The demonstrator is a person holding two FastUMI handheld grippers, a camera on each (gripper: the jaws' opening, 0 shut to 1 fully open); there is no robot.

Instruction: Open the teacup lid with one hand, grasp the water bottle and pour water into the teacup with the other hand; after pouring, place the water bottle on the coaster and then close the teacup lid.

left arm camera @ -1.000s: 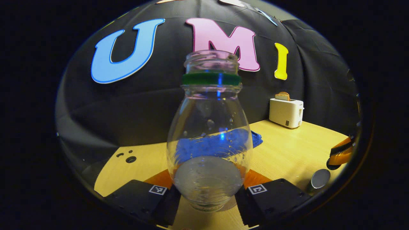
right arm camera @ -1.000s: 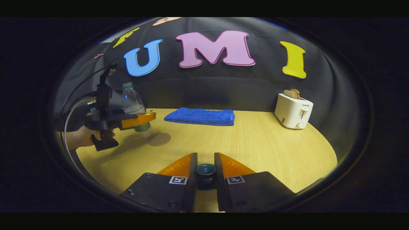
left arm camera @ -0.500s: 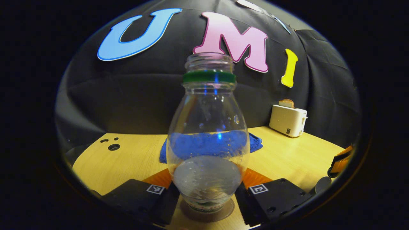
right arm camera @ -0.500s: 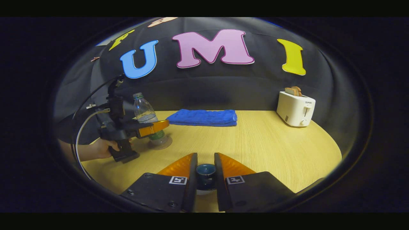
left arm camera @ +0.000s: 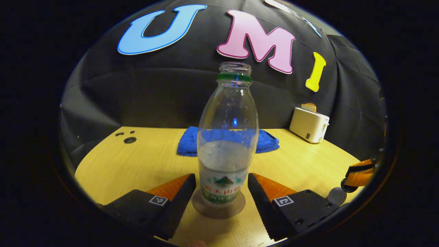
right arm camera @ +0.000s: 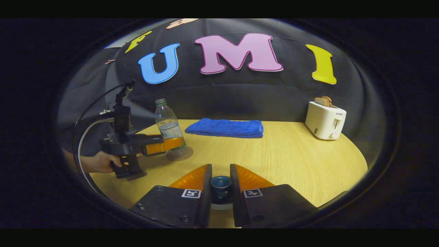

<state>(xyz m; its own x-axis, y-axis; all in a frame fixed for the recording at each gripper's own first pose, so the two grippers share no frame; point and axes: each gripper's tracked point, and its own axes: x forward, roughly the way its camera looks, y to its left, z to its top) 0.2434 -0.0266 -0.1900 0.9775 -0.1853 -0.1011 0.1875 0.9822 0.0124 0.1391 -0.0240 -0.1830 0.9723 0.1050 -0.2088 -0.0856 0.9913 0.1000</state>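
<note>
The left claw [left arm camera: 221, 197] is spread wide, one finger on each side of the water bottle [left arm camera: 227, 144], not touching it. The bottle stands upright on the round coaster [left arm camera: 218, 210]. The right claw [right arm camera: 220, 187] pinches the little blue knob of the teacup lid [right arm camera: 220, 185]. I think the next job is closing the cup. To do it well, pull the left claw straight back so it does not bump the bottle. A moment ago the left claw squeezed the bottle; now it has let go.
</note>
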